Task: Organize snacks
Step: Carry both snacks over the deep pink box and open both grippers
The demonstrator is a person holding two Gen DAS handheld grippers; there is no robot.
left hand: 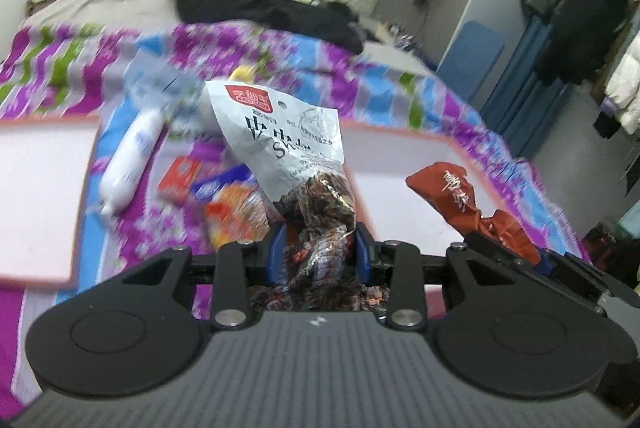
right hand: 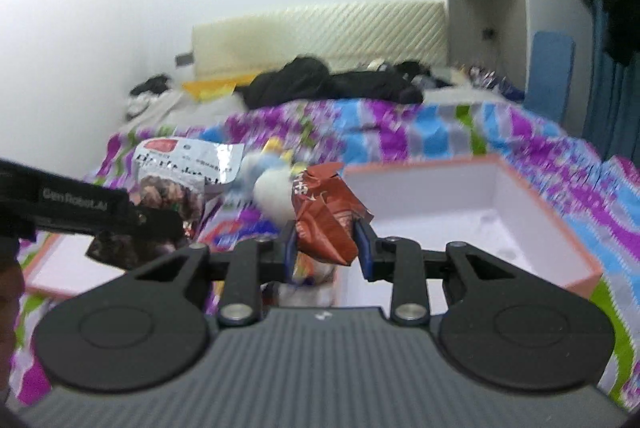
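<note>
- My view is a bed (left hand: 400, 96) under a bright patchwork quilt, pink-edged boxes (right hand: 500, 188) lying on it.
- Left hand-held gripper (left hand: 320, 248) clamps a silver snack bag (left hand: 280, 136), raised above the loose snacks (left hand: 192, 180).
- Right hand-held gripper (right hand: 328, 244) clamps a red-brown packet (right hand: 324, 216) beside the right box.

Glossy foil snack bag (left hand: 280, 144); matt plastic tongs (left hand: 320, 254); cloth bedspread (left hand: 400, 96).

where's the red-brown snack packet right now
The red-brown packet is pinched in the right gripper, held above the bed beside the left gripper's silver snack bag.
</note>
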